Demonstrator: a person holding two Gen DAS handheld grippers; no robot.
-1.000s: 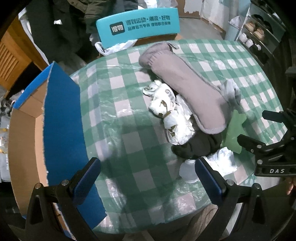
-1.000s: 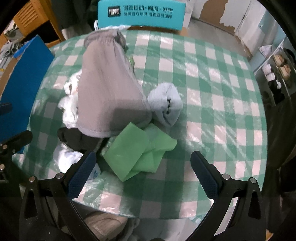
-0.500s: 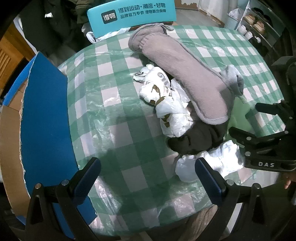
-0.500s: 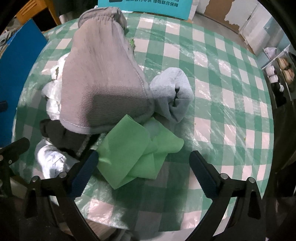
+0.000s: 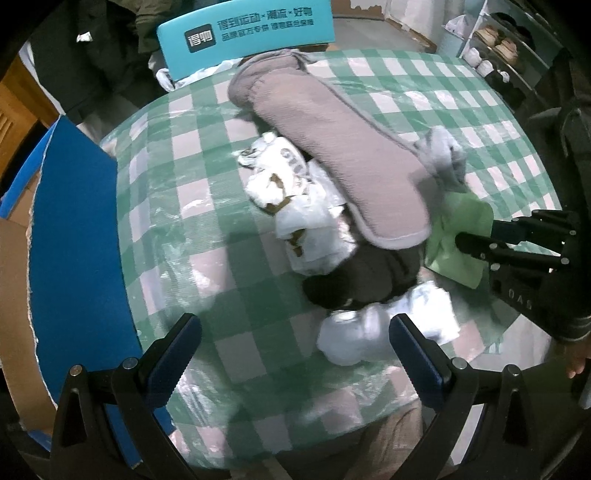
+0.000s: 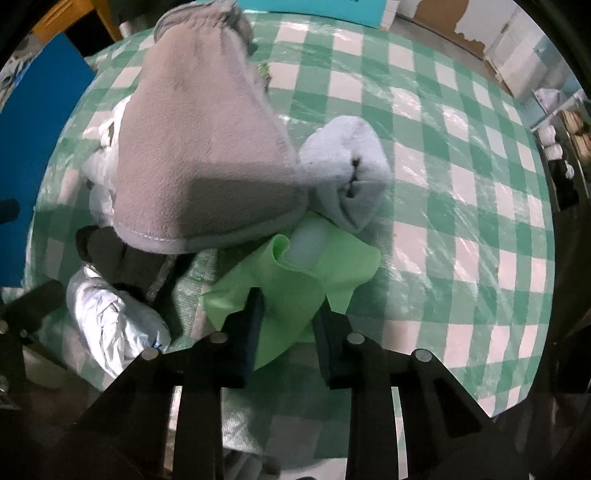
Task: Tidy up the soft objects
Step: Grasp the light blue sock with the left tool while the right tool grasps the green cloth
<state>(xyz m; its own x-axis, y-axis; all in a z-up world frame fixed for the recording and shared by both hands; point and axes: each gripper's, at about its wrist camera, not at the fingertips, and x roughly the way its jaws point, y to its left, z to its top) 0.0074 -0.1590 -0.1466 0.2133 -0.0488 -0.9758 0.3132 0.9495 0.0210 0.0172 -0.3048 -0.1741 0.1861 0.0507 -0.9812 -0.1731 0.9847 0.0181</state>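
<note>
On the green-checked table lies a pile of soft things: a long grey fleece piece, a rolled pale blue sock, a printed white bag, a dark cloth, a crumpled silvery-white bag and a green cloth. My right gripper points down at the pile's right side. Its jaws are closing, and the green cloth is bunched between the pads. My left gripper hangs open above the table's near edge, holding nothing, its right finger beside the silvery bag.
A blue-lined cardboard box stands at the table's left. A teal chair back rises behind the far edge. Shoe shelves stand at the far right. Bare tablecloth stretches right of the pile.
The right gripper's jaws went from wide apart to pinched on the green cloth, which now bunches up. The left gripper drifted toward the pile, staying open.
</note>
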